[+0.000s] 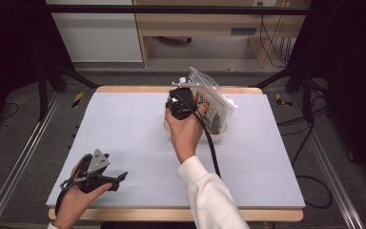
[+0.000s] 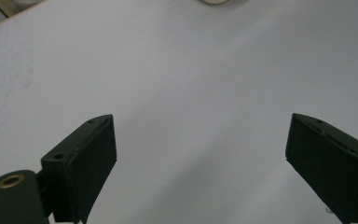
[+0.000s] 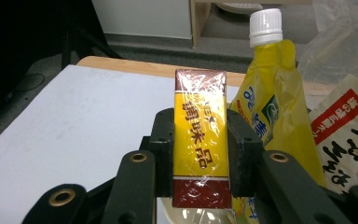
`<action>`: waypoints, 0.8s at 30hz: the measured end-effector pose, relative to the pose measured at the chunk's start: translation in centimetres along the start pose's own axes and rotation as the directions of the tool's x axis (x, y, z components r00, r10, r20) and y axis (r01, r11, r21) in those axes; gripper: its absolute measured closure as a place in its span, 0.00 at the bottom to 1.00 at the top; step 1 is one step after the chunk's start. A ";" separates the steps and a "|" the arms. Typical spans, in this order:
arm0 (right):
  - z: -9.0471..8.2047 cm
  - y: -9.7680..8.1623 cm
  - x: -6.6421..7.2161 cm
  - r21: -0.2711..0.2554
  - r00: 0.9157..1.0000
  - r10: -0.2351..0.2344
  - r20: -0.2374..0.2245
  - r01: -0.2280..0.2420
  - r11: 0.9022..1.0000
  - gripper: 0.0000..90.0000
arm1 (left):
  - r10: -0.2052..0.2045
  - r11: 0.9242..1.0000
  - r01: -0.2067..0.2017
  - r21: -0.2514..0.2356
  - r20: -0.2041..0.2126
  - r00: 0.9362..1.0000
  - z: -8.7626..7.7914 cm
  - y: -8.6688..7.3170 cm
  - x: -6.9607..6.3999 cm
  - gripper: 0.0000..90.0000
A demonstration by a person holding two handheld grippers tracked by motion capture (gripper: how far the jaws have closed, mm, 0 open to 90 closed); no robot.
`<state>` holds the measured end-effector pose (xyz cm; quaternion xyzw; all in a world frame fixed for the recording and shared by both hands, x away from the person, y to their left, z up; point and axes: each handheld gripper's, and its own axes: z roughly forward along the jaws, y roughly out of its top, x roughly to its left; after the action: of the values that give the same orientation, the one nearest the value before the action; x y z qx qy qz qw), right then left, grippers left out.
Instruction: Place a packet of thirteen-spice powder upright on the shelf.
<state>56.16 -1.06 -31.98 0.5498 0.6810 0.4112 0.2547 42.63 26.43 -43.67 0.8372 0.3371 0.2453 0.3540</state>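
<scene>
My right gripper (image 3: 200, 154) is shut on a yellow and dark red box (image 3: 200, 140) wrapped in clear film, its pads (image 3: 164, 149) pressing both long sides. Right behind the box stands a yellow spout pouch with a white cap (image 3: 272, 93), and a white packet with red lettering (image 3: 342, 135) lies to its right. In the high view the right gripper (image 1: 181, 102) hovers at the left side of a white tub (image 1: 219, 131) that holds clear-bagged packets (image 1: 212, 100). My left gripper (image 1: 119, 179) rests near the table's front left, jaws wide open (image 2: 200, 158) over bare mat.
A pale blue-grey mat (image 1: 124, 133) covers the wooden table. A black cable (image 1: 212, 148) trails from the right gripper across the mat. Dark frame posts stand at both sides, and a wooden shelf unit (image 1: 195, 28) sits beyond the far edge.
</scene>
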 end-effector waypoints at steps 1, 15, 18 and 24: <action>0.1 0.0 0.0 0.000 1.000 -0.003 0.003 0.003 1.000 0.76 | 0.000 1.000 0.000 0.000 0.000 1.000 0.0 0.0 0.0 0.09; 1.1 -0.6 0.3 0.010 1.000 -0.005 0.021 0.005 1.000 0.76 | 0.017 1.000 -0.017 0.006 0.004 1.000 0.1 0.1 -0.3 0.09; 1.2 -0.7 0.2 0.012 1.000 -0.003 0.026 0.003 1.000 0.76 | 0.017 1.000 -0.017 0.007 0.005 1.000 0.2 0.1 -0.3 0.09; 1.4 -0.8 0.5 0.017 0.999 -0.008 0.040 0.007 1.000 0.76 | 0.029 0.999 -0.029 0.015 0.005 1.000 0.2 0.2 -0.4 0.10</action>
<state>56.77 -0.25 -33.36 0.5575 0.6812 0.3936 0.2651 42.60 26.00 -43.73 0.8452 0.3259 0.2459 0.3450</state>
